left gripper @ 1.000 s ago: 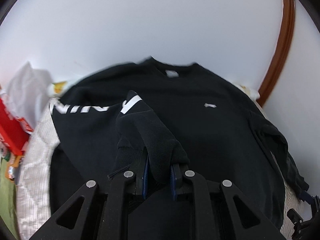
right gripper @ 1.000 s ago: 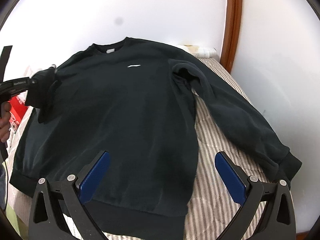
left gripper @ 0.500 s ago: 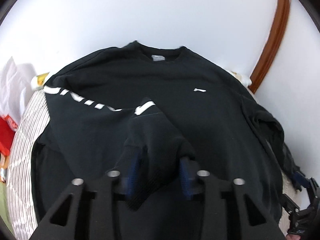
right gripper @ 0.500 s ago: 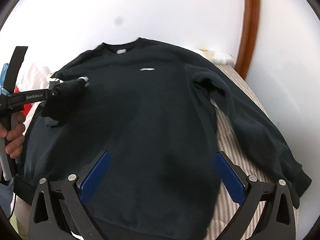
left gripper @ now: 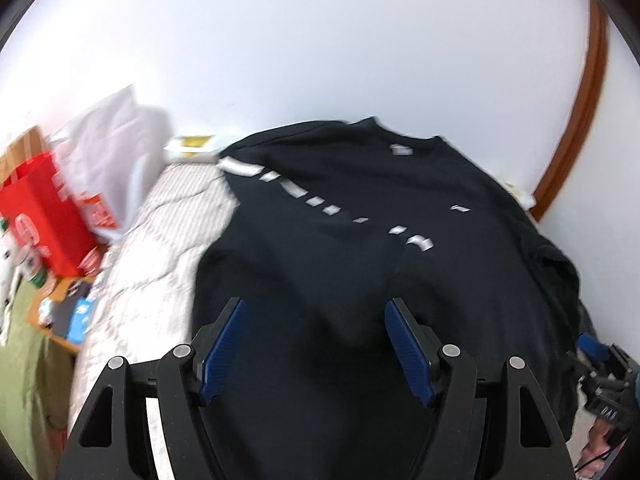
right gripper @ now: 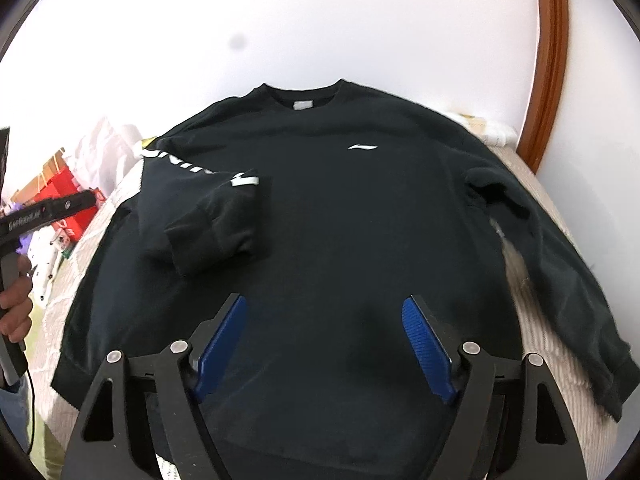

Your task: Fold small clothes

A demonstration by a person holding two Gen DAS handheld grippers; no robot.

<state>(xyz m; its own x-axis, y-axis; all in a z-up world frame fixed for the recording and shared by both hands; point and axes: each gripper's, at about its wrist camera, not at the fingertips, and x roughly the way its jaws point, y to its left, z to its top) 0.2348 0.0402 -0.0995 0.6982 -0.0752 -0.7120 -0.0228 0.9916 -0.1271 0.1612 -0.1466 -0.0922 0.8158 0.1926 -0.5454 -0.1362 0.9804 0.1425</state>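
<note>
A black sweatshirt (right gripper: pixel 360 220) lies face up on a striped bed (right gripper: pixel 536 320). Its left sleeve (right gripper: pixel 208 224), with white lettering, is folded across the chest, cuff loose. The other sleeve (right gripper: pixel 560 272) stretches out to the right. My left gripper (left gripper: pixel 316 320) hovers over the sweatshirt's body (left gripper: pixel 340 264), jaws opening, with nothing pressed between the blue pads. In the right wrist view the left gripper (right gripper: pixel 52 210) sits at the left edge in a hand (right gripper: pixel 16 304). My right gripper (right gripper: pixel 324 320) is over the lower body near the hem. Its jaws are closing, and the pads press on nothing.
A red bag (left gripper: pixel 44 208) and a white plastic bag (left gripper: pixel 116 152) stand left of the bed by the wall. A low wooden stand (left gripper: pixel 60 316) with small items is beside them. A brown wooden frame (right gripper: pixel 548 60) rises at the right. The right gripper (left gripper: pixel 604 376) shows at the lower right.
The left gripper opened and let go of the sleeve cuff, which now rests on the chest, then drew back leftward. The right gripper's jaws narrowed as it shifted over the sweatshirt's middle.
</note>
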